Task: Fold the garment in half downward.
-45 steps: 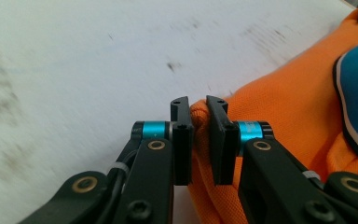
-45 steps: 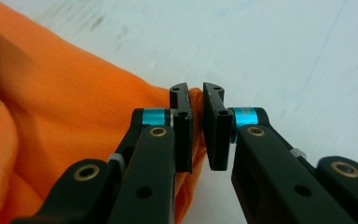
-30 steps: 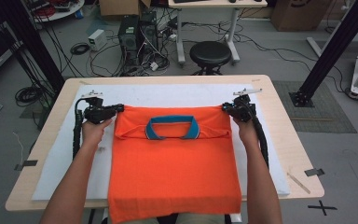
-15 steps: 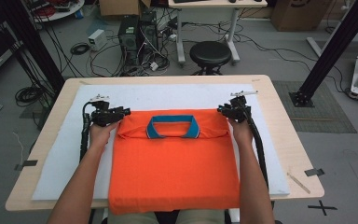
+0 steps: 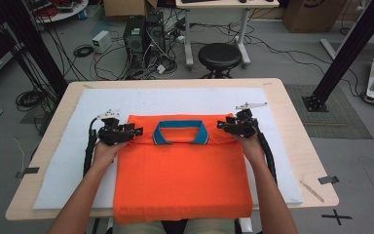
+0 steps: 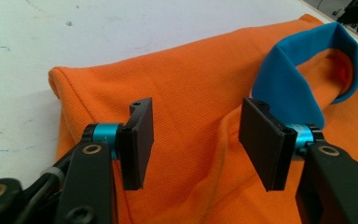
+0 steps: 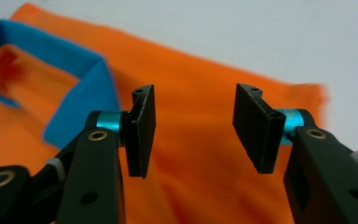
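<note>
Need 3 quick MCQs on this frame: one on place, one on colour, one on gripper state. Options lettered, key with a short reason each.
1. Where does the orange shirt lie?
A. on the white mat on the table
B. on the stool
C. on the floor

2. What colour is the shirt's collar?
A. white
B. blue
C. black

3. How do the left gripper and right gripper stand?
A. both shut on the collar
B. one open, one shut
C. both open, nothing between the fingers

Key:
1 A, the high view shows the shirt spread flat on the mat.
2 B, a blue band edges the neck opening.
3 C, each gripper view shows a clear gap over the cloth; the jaws have just been opening.
</note>
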`<state>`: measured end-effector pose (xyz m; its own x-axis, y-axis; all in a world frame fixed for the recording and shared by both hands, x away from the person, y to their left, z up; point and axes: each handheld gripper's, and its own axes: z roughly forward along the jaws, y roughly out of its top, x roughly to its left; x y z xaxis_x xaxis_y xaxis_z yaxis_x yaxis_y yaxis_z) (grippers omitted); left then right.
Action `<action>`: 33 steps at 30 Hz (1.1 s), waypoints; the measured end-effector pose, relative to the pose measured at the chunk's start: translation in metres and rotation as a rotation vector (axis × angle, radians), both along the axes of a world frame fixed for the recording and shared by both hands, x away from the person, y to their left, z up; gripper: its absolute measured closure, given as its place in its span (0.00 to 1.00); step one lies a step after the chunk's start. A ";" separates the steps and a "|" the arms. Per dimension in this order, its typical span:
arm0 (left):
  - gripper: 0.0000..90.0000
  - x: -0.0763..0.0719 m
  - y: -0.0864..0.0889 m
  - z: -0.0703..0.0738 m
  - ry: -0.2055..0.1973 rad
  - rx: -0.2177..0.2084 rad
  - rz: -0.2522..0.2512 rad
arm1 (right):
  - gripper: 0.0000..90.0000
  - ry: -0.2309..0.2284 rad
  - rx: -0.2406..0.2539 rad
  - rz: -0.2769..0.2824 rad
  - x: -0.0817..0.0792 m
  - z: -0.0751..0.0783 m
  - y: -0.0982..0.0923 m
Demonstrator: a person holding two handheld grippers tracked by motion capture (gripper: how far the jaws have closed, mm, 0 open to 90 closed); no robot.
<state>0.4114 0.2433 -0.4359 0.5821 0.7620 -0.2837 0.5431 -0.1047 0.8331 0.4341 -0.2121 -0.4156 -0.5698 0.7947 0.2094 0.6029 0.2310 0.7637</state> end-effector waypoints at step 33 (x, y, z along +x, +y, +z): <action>0.51 -0.021 0.021 0.008 -0.060 -0.037 -0.004 | 1.00 -0.131 -0.102 0.520 -0.054 -0.006 0.031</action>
